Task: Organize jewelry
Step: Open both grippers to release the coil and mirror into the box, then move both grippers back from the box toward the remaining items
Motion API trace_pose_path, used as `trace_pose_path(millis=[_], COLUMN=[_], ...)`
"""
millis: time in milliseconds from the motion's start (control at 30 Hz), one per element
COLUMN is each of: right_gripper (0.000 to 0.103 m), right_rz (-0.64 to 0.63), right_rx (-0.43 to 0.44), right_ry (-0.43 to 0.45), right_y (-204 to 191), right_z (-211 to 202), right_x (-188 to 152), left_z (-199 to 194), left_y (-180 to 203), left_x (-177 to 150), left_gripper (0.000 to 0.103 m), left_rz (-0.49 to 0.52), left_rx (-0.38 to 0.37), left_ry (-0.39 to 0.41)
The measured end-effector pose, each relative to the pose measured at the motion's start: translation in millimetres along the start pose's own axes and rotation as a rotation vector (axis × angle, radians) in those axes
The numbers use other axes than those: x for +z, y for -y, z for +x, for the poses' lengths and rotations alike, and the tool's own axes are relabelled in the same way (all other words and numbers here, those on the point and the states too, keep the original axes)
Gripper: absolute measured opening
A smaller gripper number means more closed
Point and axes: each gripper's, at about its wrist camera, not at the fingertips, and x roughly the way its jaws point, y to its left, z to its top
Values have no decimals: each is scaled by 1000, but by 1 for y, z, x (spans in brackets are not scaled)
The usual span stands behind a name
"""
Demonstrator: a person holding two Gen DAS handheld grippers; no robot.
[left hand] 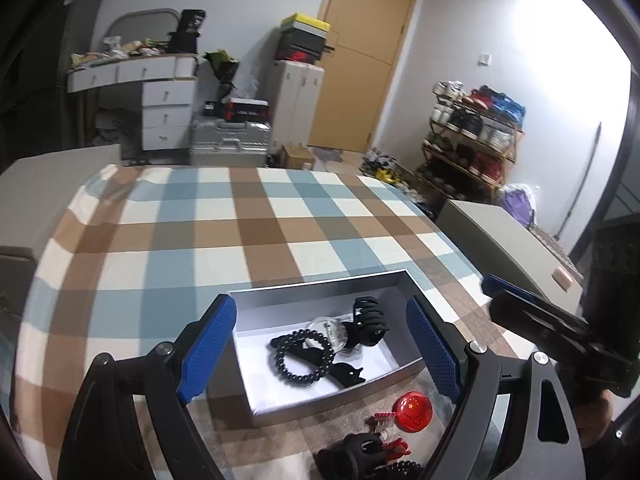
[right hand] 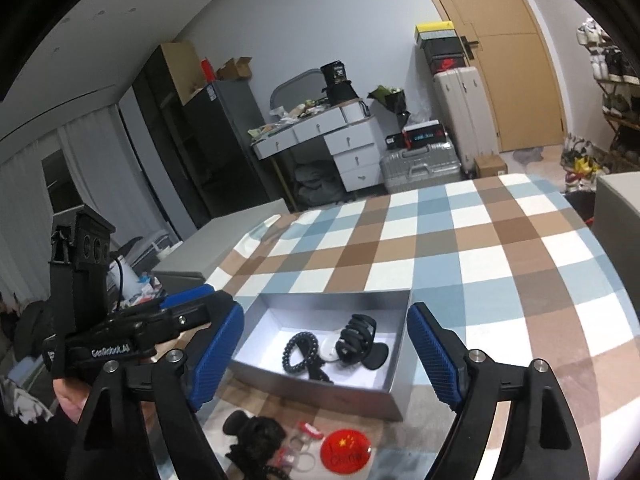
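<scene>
Grey box [left hand: 320, 292] sits lower centre on the checked cloth [left hand: 240, 220], already holding a black bead bracelet [left hand: 304, 356] and black claw clip [left hand: 370, 320]. Outside it, bottom of frame: red badge [left hand: 414, 410], second black clip [left hand: 356, 456]. Left gripper [left hand: 320, 352] wide, empty; right gripper [right hand: 324, 352] wide, empty. Likely next: drop low, straddle the badge squarely, close gently.

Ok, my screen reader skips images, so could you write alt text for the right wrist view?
An open grey cardboard box on a checked tablecloth holds a black beaded bracelet and a black claw hair clip. A round red badge lies outside, between the open right gripper fingers.
</scene>
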Motion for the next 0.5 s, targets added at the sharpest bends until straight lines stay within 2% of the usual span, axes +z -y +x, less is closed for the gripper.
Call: trace_pose_path(millis=[133,300,433,500], right_gripper=[96,99,103,103], right_rz=[-45,-103,-149,-169], right_rx=[-20,-39,-71,-77], right_ry=[31,53,63,47], right_y=[-12,-28,-37,-41], right_z=[-15,-29,-38,-39], right_x=[-4,-11,-19,-24], left_z=[-12,-25,-39,-43], left_y=[2,3,12,15], left_x=[-4,-11,-17,-20], left_gripper=[86,99,99,99], left_rz=[-6,-7,44,61], left_rx=[102,141,176,178], left_ry=[37,72,134,139])
